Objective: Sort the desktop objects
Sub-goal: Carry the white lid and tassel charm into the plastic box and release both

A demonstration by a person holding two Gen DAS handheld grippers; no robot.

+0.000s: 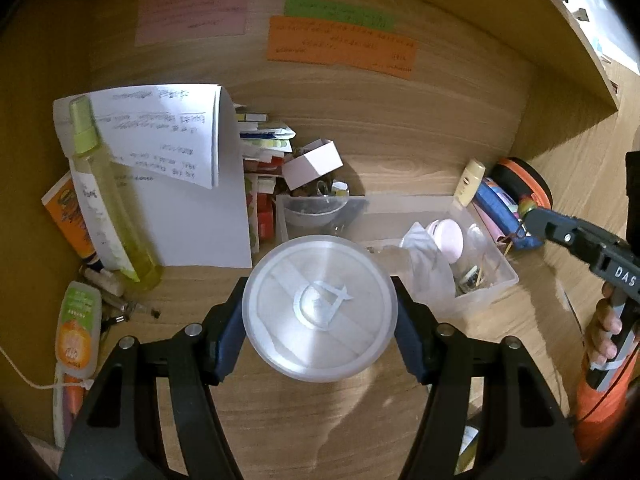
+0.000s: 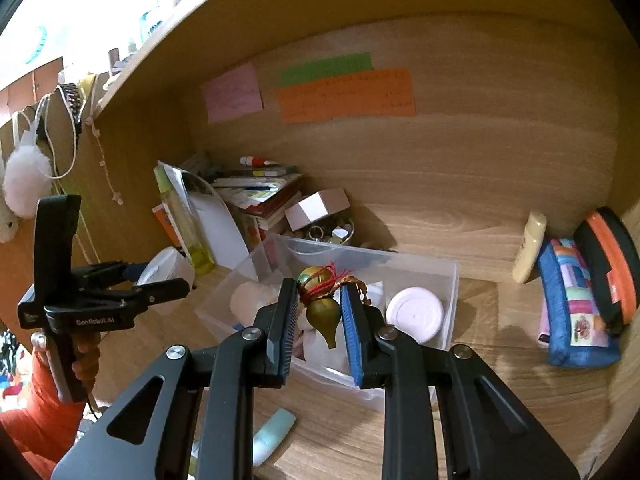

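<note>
My left gripper [image 1: 319,294] is shut on a round translucent jar [image 1: 320,308], its flat lid facing the camera, held above the wooden desk. In the right wrist view that left gripper [image 2: 160,282] shows at the left with the jar [image 2: 170,266]. My right gripper [image 2: 320,286] is shut on a small gold gourd charm [image 2: 322,314] with a red and orange cord, above a clear plastic bin [image 2: 452,280]. The left wrist view shows the right gripper [image 1: 534,216] to the right of the bin [image 1: 400,202]. A pink round jar [image 2: 416,312] lies in the bin.
A yellow-green spray bottle [image 1: 108,216], papers [image 1: 192,200] and stacked booklets stand at the back left, with a white box [image 1: 314,162] beside them. A blue pencil case [image 2: 572,312], an orange-black case [image 2: 612,264] and a cream tube [image 2: 530,248] sit at the right. A mint tube [image 2: 274,436] lies in front.
</note>
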